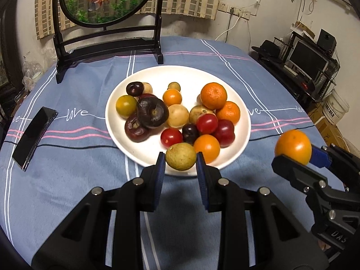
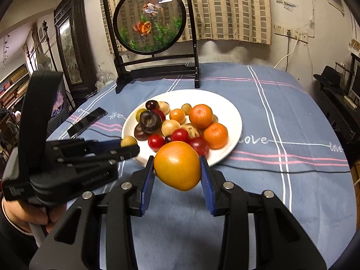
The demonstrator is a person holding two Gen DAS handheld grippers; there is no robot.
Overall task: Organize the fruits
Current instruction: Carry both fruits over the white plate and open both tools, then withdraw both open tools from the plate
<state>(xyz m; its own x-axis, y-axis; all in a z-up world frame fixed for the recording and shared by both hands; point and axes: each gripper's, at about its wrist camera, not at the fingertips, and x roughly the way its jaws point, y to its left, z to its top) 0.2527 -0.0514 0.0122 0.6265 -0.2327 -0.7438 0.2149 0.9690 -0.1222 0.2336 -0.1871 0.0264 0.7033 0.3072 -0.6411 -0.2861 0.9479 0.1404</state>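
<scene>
My left jaws (image 1: 180, 164) clamp a small green-yellow fruit (image 1: 180, 156), held over the near rim of the white plate (image 1: 244, 132). My right jaws (image 2: 177, 168) grip a bigger orange fruit (image 2: 177, 165), off the plate, above the blue cloth on the tabletop (image 2: 281, 191). Ahead of both jaws the plate holds the pile: oranges, red tomatoes, dark purple fruit, pale round ones. Black phone (image 1: 33, 135) lies left of my left jaws. Framed goldfish screen (image 1: 105, 0) stands beyond the plate.
</scene>
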